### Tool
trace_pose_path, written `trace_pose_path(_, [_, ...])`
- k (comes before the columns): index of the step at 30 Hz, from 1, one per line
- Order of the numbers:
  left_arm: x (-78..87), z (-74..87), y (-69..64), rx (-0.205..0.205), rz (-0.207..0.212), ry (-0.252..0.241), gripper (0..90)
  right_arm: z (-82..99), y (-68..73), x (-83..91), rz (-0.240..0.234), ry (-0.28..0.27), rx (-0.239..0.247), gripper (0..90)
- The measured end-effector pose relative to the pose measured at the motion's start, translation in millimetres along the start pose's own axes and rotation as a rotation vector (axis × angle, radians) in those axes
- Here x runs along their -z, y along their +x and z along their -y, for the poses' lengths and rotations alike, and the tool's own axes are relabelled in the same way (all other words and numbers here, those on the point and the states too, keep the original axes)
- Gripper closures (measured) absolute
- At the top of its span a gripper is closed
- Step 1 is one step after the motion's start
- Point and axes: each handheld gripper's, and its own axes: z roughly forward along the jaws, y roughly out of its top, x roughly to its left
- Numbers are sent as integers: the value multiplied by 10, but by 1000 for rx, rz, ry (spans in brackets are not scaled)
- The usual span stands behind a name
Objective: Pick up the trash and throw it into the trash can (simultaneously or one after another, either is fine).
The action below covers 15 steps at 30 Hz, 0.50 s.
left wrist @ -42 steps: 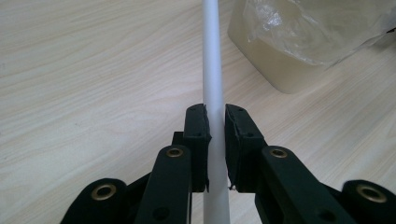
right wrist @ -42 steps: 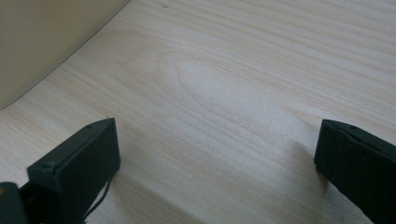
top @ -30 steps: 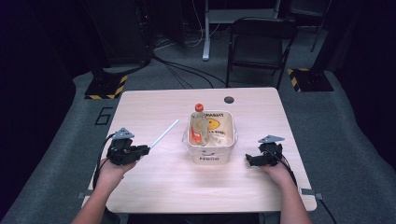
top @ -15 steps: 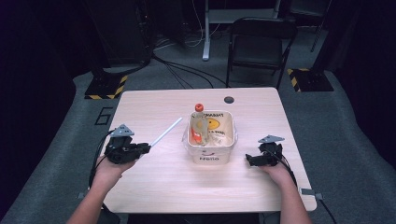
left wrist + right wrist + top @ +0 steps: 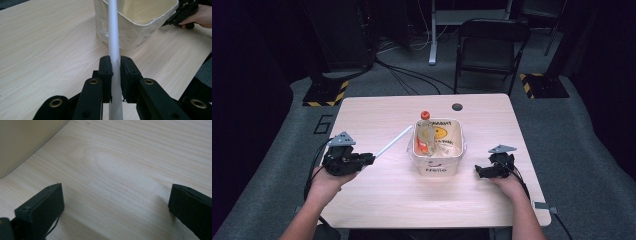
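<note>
We count two grippers, one white tube, one tub, one bottle and one table. The left gripper (image 5: pixel 362 161) sits at about eight o'clock on the table (image 5: pixel 377 200) in the high view, held in the person's left hand (image 5: pixel 324 182). In the left gripper view its two jaws are clamped on the white tube (image 5: pixel 113 45), both pads pressing its sides. In the high view the tube (image 5: pixel 393 142) runs from the jaws toward two o'clock, with its far end just beside the tub's left rim; whether it touches the rim we cannot tell.

The right gripper (image 5: pixel 480 171) lies at about four o'clock on the table, in the right hand (image 5: pixel 507 186). In the right gripper view its jaws stand wide apart over bare wood, with nothing between them, and a corner of the tub (image 5: pixel 22 142) shows at ten o'clock.

The tub (image 5: pixel 438 167), pale and printed with a yellow face inside and dark lettering on its front wall, stands near the table's middle. One bottle (image 5: pixel 426 134) with an orange cap stands in its left part, and its lower half is hidden by the tub wall. The lettering is too small to read. One dark round hole (image 5: pixel 457 106) marks the table at twelve o'clock.

Beyond the table, one folding chair (image 5: pixel 492 45) stands at one o'clock, in a room too dark to make out.
</note>
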Motion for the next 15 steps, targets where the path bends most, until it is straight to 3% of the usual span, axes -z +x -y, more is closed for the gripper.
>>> trace_pose_path(15, [-182, -235, -162, -64, 45, 19, 800, 0, 0, 0, 0, 0, 0, 0])
